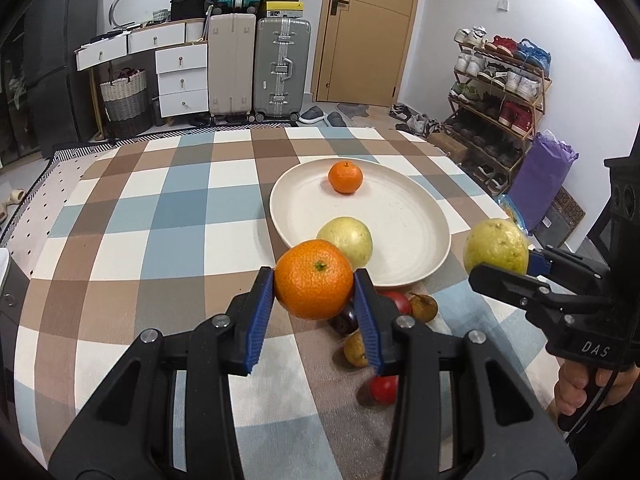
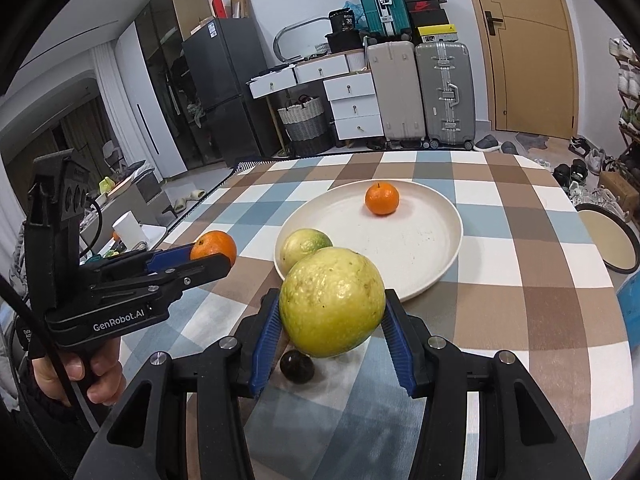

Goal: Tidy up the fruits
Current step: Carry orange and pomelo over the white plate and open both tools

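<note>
Fruits sat in both sets of jaws and on the counter below them. Nearest the left wrist camera, the left gripper (image 1: 314,292) had its jaws clamped on an orange (image 1: 313,279), the blue pads (image 1: 259,316) pressing its two sides and the fruit held clear above the checked cloth (image 1: 160,216). Nearest the right wrist camera, the right gripper (image 2: 332,320) had its jaws closed on a large yellow-green guava (image 2: 332,302), likewise lifted off the counter. A bare hand (image 2: 80,372) gripped the left tool's handle at the lower left of that view.

Under and just beyond the left jaws lay a loose cluster on the cloth: a red fruit (image 1: 384,389) closest, a small brown-yellow fruit (image 1: 355,350), a dark purple fruit (image 1: 345,319), another red fruit (image 1: 400,301) and a second brown fruit (image 1: 423,307). The dark one also showed beneath the guava in the right view.

Further on stood a cream plate (image 1: 408,224). A second guava (image 1: 351,240) rested inside its near rim, and a small orange (image 1: 345,177) sat well apart from it toward the far side.

Beyond the counter's edge stood two suitcases (image 1: 256,66), a white drawer unit (image 1: 182,76), a wooden door (image 1: 368,28) and a shoe rack (image 1: 500,96).
</note>
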{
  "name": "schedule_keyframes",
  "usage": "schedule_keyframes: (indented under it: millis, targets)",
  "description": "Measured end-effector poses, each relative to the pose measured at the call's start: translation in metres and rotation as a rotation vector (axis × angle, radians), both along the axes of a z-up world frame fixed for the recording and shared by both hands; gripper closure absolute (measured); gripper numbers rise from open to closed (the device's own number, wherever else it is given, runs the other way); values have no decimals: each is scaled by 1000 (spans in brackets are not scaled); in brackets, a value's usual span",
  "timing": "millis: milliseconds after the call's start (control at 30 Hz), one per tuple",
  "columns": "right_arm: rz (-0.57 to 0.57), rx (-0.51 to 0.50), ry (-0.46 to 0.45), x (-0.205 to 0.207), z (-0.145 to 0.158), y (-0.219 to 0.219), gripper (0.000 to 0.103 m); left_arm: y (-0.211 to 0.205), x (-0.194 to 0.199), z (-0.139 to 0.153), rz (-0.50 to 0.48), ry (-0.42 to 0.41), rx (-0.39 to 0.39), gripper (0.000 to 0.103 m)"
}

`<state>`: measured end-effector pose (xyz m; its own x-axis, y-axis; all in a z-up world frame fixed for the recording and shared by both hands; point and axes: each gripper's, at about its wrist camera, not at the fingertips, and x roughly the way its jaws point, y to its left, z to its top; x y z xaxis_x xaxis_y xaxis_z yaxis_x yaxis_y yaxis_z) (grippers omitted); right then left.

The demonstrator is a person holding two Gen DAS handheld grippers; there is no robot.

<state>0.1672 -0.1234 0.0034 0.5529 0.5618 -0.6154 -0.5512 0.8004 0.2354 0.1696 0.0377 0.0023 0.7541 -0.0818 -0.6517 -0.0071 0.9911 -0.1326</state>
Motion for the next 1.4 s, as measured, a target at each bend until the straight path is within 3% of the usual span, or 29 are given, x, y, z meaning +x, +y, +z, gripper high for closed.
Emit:
schedule_keyframes:
  millis: [400, 1400]
  targets:
    - [-18, 33, -4, 32, -4, -2, 53, 5, 32, -6, 4, 0, 1, 66]
    - [-18, -35, 44, 72, -26, 17, 53, 13, 98, -22, -8, 4, -9, 66]
